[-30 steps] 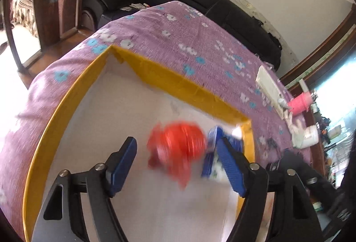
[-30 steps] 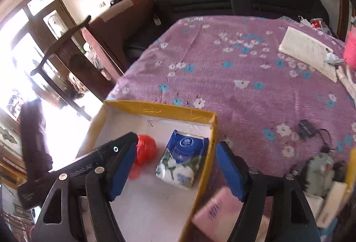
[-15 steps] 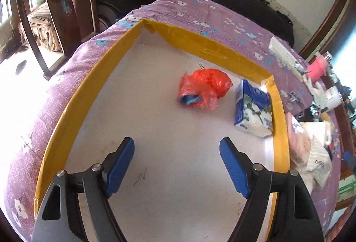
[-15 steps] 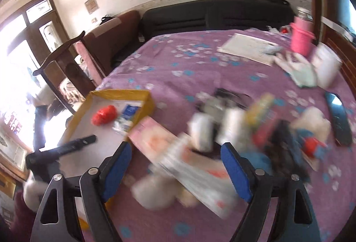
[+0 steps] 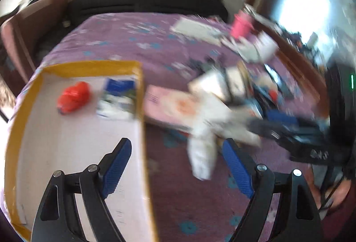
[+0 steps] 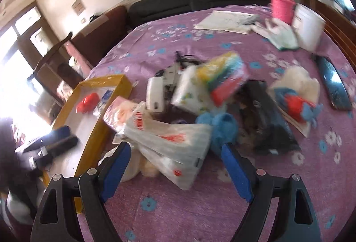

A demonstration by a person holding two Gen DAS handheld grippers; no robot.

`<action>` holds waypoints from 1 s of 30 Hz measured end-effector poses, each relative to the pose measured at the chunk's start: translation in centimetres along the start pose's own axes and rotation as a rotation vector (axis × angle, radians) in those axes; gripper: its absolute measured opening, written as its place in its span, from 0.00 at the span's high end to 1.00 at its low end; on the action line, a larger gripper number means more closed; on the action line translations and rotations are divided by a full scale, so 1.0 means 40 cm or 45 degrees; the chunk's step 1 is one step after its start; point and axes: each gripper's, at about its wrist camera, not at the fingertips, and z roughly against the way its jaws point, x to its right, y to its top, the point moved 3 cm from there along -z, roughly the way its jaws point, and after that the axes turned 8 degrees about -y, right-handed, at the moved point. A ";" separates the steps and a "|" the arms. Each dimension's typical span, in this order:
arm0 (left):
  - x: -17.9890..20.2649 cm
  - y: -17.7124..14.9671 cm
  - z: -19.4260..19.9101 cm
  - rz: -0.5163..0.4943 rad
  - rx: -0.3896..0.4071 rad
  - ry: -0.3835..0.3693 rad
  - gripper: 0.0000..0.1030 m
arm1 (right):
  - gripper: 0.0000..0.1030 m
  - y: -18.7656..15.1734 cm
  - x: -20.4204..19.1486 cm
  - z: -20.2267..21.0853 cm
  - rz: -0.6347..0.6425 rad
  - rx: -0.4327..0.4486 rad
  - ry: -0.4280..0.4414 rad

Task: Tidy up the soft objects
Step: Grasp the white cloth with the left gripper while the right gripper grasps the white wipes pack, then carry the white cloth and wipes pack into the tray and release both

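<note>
Crinkly red bag (image 5: 74,97), yellow-rimmed box (image 5: 139,95)

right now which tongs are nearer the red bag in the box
Left. The left tongs hang over the near end of the yellow-rimmed box, with the red bag at its far end. The right tongs are outside it, over the white plastic bags.

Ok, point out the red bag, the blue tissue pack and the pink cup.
red bag (image 5: 74,96), left wrist view, middle of the crumpled plastic.
blue tissue pack (image 5: 119,97), left wrist view, centre of its top face.
pink cup (image 6: 282,6), right wrist view, its side wall.
</note>
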 end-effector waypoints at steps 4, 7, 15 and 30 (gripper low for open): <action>0.050 -0.034 -0.031 -0.100 -0.047 0.035 0.19 | 0.15 0.018 -0.060 -0.045 0.221 -0.017 -0.076; 0.035 -0.036 -0.041 -0.067 -0.069 0.023 0.19 | 0.15 0.022 -0.069 -0.073 0.309 -0.013 -0.138; 0.029 -0.024 -0.072 -0.044 -0.100 0.008 0.21 | 0.66 -0.004 -0.019 -0.042 0.313 -0.081 -0.134; 0.043 -0.033 -0.103 0.025 -0.136 -0.055 0.86 | 0.34 0.001 0.008 0.055 0.358 0.073 -0.123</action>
